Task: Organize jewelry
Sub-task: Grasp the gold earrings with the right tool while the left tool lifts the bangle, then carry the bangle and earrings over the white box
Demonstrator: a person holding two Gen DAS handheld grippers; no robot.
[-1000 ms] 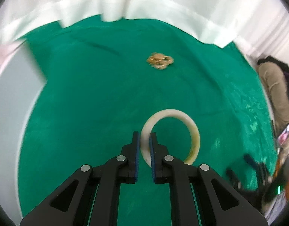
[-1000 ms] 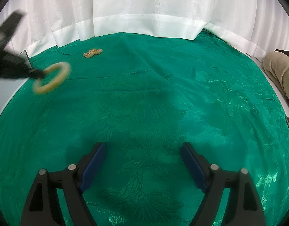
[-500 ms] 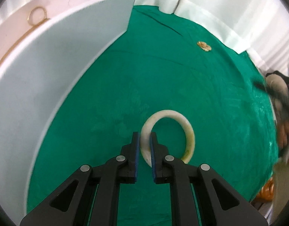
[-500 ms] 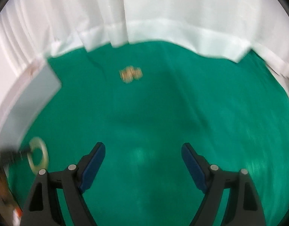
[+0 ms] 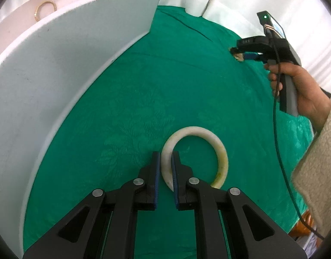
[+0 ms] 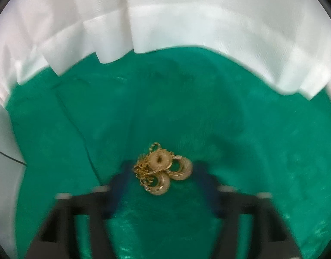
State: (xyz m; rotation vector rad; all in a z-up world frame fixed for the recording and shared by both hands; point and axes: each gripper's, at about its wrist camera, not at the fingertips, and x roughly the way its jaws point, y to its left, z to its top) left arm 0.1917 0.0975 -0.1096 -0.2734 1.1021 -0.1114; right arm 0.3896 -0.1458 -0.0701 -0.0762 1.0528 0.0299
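My left gripper (image 5: pixel 164 159) is shut on a cream white bangle (image 5: pixel 217 149), held over the green cloth (image 5: pixel 165 82) beside a white jewelry box (image 5: pixel 57 69). A gold ring (image 5: pixel 45 8) lies on the box's pink lining. In the right wrist view a heap of gold jewelry (image 6: pixel 163 168), chain and round pieces, sits on the cloth between the blurred fingers of my right gripper (image 6: pixel 161 172). Its jaws are closing around the heap; the pads stand apart from it. The left wrist view shows the right gripper (image 5: pixel 238 54) far off at the heap (image 5: pixel 237 57), held by a hand (image 5: pixel 295 86).
White draped fabric (image 6: pixel 187 21) borders the back of the green cloth. The white box wall rises along the left of the left wrist view. A sleeve in cream fleece (image 5: pixel 316 172) reaches in from the right. A black cable (image 5: pixel 282 151) hangs from the right gripper.
The right gripper swept across the cloth to the gold heap and its jaws narrowed around it. The left gripper carried the bangle toward the white box, then held still.
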